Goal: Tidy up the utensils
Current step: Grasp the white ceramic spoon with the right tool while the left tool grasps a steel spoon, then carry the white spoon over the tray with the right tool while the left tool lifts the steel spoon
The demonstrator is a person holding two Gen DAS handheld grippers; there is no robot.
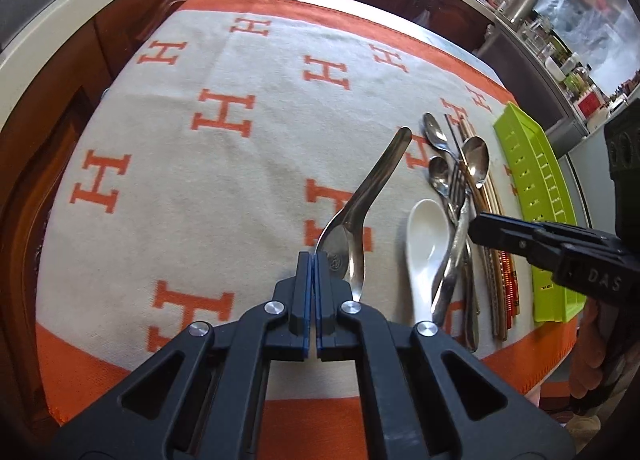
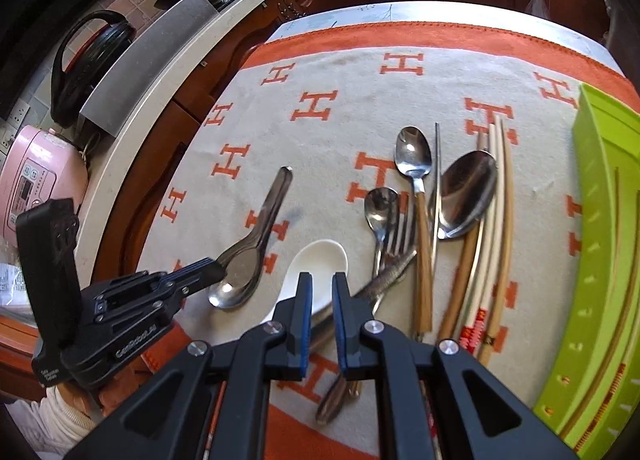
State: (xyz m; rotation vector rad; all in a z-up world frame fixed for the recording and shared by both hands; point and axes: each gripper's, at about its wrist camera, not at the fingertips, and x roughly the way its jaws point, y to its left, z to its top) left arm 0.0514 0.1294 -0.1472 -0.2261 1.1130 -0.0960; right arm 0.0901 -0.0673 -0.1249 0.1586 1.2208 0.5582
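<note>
Orange "H" letters patterned the woolly cream cloth [image 1: 240, 164]. The right gripper [image 2: 322, 280], marked "DAS", hovered slightly parted and empty above the white ceramic spoon [image 2: 316, 260]. The left gripper [image 1: 313, 260] was pinched onto the steel soup spoon [image 1: 360, 200], left of the utensil pile and perforated green plastic tray [image 1: 532, 188].

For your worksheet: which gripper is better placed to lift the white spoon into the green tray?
Right, probably. The right gripper hangs open just over the white spoon, on the green tray's side. The left gripper is shut beside the steel spoon.
</note>
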